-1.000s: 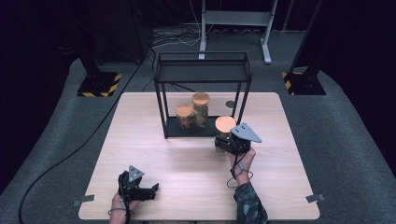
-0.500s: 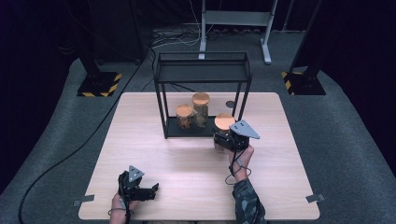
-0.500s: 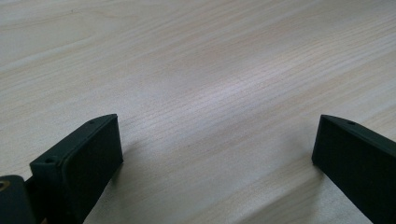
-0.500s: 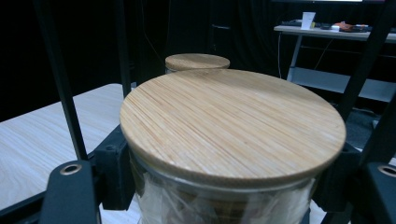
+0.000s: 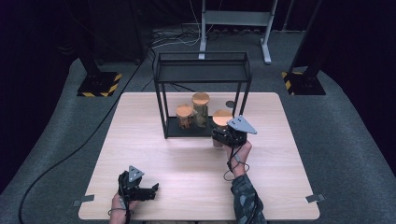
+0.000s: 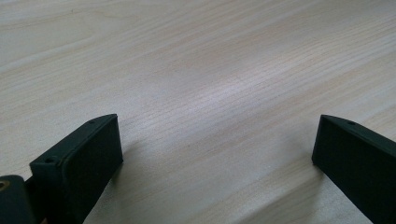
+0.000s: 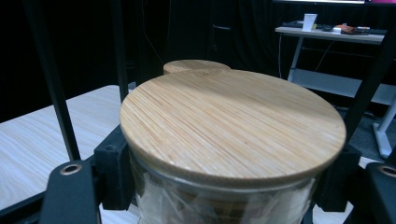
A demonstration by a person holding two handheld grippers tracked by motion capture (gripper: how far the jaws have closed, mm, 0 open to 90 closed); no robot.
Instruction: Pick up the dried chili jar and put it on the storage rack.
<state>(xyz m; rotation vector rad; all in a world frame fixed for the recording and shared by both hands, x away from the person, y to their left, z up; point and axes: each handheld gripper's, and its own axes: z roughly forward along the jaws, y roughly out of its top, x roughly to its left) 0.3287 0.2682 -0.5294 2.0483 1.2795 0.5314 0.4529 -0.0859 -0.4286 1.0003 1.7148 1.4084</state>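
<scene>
Bare table [image 5: 187, 177] lies wide open between both hands, while the black wire rack [image 5: 201, 74] posts crowd the far middle. The glass jar [image 7: 224, 196] has a round bamboo lid [image 7: 232, 120] and sits clamped in the right gripper [image 5: 223, 135] at the rack's front right corner, beside two other jars [image 5: 192, 114]. The left gripper [image 5: 152, 189] rests wide apart, holding nothing, near the table's front edge.

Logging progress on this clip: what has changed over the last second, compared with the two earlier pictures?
The right gripper, shut on the wooden-lidded jar, has carried it slightly toward the black rack, near the rack's right front leg. Nothing was taken hold of or let go. The left gripper rests open near the table's front edge as before, and the two jars on the rack's lower shelf have not moved.
</scene>
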